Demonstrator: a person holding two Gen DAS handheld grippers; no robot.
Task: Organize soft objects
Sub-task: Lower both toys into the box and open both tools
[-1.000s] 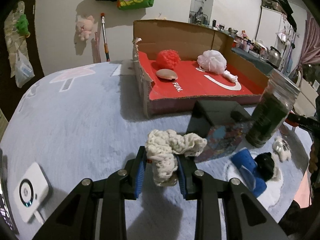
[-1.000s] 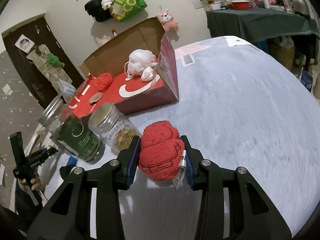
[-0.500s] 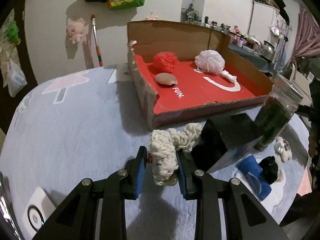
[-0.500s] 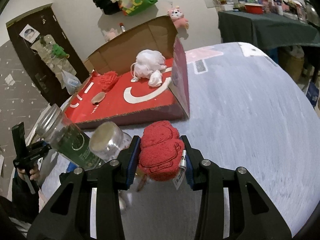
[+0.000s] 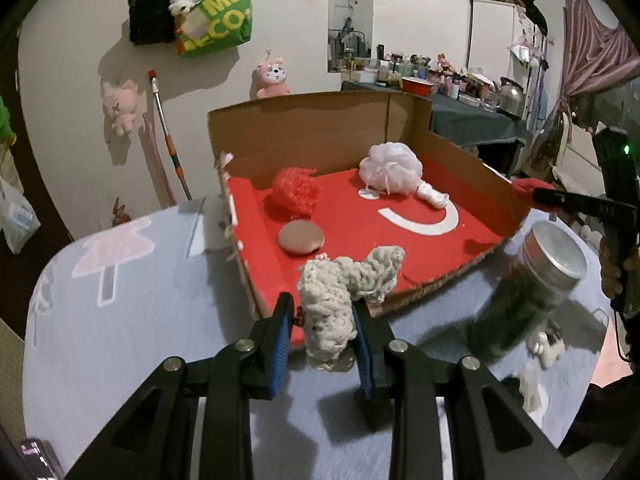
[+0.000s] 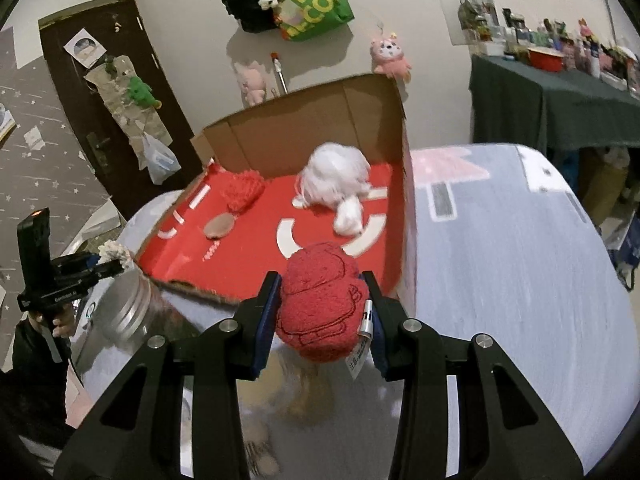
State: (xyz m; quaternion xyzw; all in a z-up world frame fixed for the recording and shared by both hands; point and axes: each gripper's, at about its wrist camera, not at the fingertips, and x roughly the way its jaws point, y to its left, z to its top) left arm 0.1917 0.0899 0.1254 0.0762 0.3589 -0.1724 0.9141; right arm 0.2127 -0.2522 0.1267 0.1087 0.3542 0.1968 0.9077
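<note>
Over the near edge of the cardboard box, both grippers carry soft items toward its red floor. Box first: stiff card, open top, low torn front wall, so nothing to lift over. Red liner shows a large white swoosh-type curve, no readable wording in these frames. Already inside: white mesh bath pouf, red fuzzy ball, flat tan pad.

Right gripper: fingers closed on the red plush toy, squeezed at mid-body. Judged light, springy and compressible; the terry pile should not slip. Its white sewn tag hangs by the right finger, print too small to read.

Left gripper: fingers closed on the cream knitted piece, pinched at its lower lump, with the rest flopping forward over the box edge. Judged very light and limp, loose yarn that could snag on the torn card; a grip nearer the middle would hold it steadier.

Metal-lidded glass jar stands on the grey counter just beside the box, hard and tippable, keep clear.

Writing: green tote bag on the wall reads "MEC… ECO".
</note>
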